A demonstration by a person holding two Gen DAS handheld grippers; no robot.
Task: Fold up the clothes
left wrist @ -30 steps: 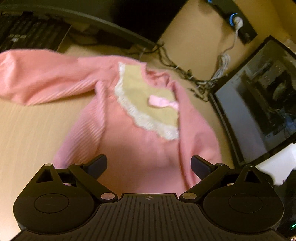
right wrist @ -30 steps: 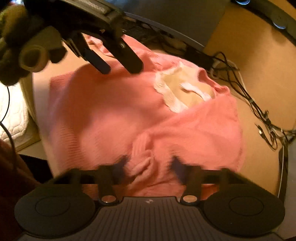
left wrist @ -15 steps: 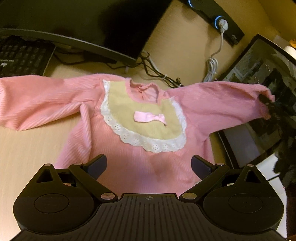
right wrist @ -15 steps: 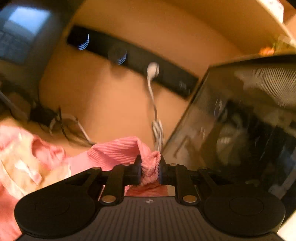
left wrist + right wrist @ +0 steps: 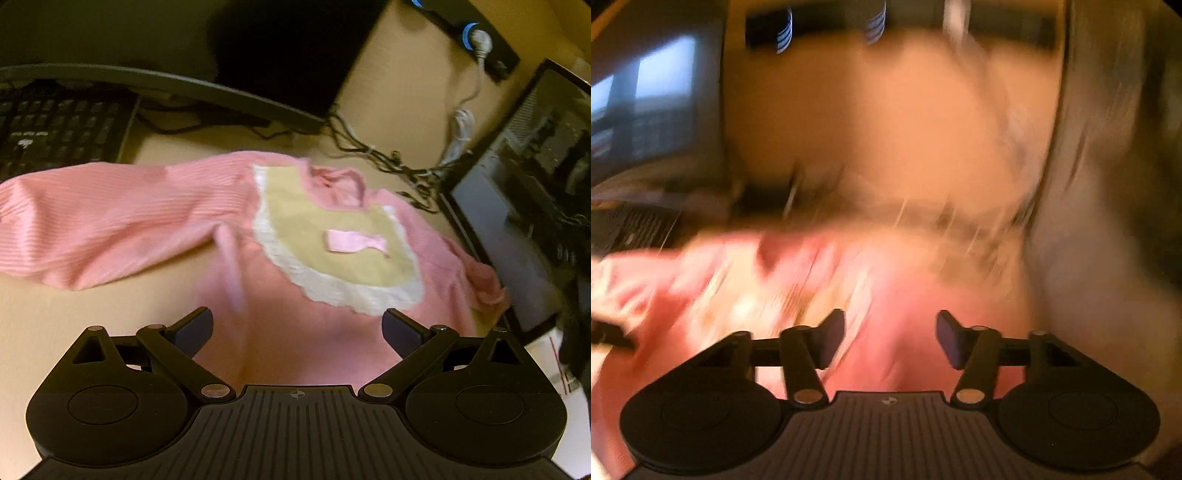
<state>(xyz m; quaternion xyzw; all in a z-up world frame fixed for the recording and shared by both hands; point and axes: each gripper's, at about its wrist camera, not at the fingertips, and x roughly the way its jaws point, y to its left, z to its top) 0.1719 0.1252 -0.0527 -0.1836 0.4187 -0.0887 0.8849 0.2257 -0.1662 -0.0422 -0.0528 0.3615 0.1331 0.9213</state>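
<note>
A pink child's top (image 5: 155, 221) lies face up on the wooden desk, with a beige lace-edged bib (image 5: 332, 240) and a small pink bow (image 5: 354, 242). Its left sleeve (image 5: 74, 225) stretches out to the left; its right sleeve (image 5: 480, 280) lies bunched by a dark panel. My left gripper (image 5: 297, 328) is open and empty above the top's lower body. My right gripper (image 5: 890, 338) is open and empty over the pink cloth (image 5: 905, 314); that view is badly blurred.
A black keyboard (image 5: 55, 129) and a monitor base (image 5: 184, 88) stand behind the top. Tangled cables (image 5: 376, 151) lie at the back. A dark glass computer panel (image 5: 524, 221) stands upright at the right, close to the right sleeve.
My right gripper has opened and let go of the right sleeve, which dropped from outstretched to bunched beside the panel. The right gripper swung back over the top. The left gripper stayed open.
</note>
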